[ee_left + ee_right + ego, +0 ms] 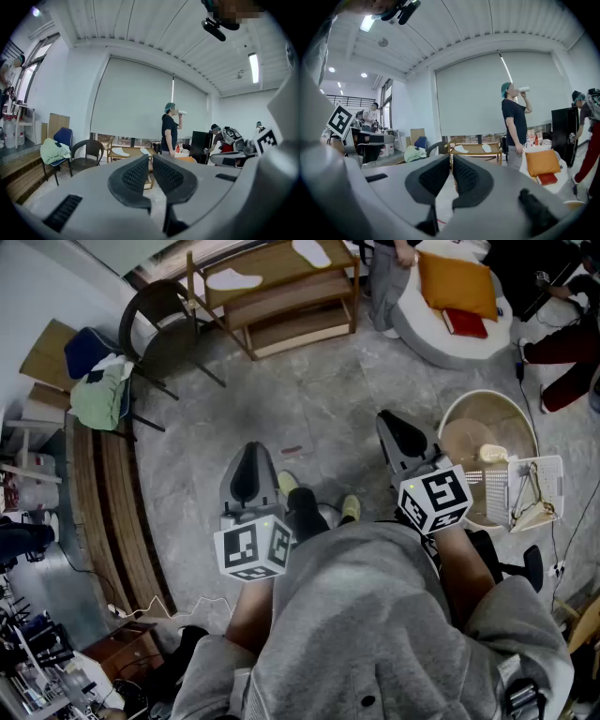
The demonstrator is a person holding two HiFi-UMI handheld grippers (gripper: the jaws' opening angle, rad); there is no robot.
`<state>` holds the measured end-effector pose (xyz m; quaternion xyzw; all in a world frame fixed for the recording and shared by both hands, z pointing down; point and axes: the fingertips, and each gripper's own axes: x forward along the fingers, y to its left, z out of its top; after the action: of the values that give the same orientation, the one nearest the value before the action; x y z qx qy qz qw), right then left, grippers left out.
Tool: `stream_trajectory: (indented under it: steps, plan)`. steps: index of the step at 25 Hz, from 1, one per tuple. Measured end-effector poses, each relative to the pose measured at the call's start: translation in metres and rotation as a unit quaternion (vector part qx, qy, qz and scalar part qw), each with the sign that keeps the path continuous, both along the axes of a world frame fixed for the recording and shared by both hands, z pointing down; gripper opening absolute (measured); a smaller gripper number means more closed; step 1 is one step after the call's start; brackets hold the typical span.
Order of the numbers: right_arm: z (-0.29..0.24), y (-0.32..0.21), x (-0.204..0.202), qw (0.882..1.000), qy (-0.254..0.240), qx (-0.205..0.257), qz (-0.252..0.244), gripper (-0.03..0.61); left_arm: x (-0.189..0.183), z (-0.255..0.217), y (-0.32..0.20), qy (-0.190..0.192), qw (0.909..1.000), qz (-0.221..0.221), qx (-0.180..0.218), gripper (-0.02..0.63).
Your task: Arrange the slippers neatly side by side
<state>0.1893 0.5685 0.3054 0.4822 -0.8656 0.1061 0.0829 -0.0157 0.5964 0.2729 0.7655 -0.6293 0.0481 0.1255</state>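
Note:
Two white slippers lie apart on the top board of a low wooden rack at the far side of the room. The left gripper view shows them as small shapes, and so does the right gripper view. My left gripper is held in front of my body, shut and empty, well short of the rack. My right gripper is level with it on the right, also shut with nothing between its pads. Both point toward the rack.
A dark wicker chair stands left of the rack, beside a blue chair with green cloth. A person stands drinking at the rack's right end. A round seat with an orange cushion, a round basket and a white wire crate are on the right.

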Motion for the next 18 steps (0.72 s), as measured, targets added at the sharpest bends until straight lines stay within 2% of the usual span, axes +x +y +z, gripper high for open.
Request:
stream_trajectory:
  steps: [10, 14, 18]
  plan:
    - [-0.002, 0.006, 0.011, 1.000, -0.013, 0.000, -0.005, 0.037, 0.009, -0.008, 0.010, 0.000, 0.9999, -0.006, 0.011, 0.038]
    - [-0.005, 0.008, 0.007, 0.999, -0.033, -0.002, -0.023, 0.035, 0.009, -0.009, 0.012, -0.001, 0.9999, -0.008, 0.015, 0.038]
    - [-0.004, 0.003, 0.004, 0.999, -0.033, -0.005, -0.032, 0.031, 0.010, -0.012, 0.007, -0.002, 0.9998, -0.007, 0.019, 0.038]
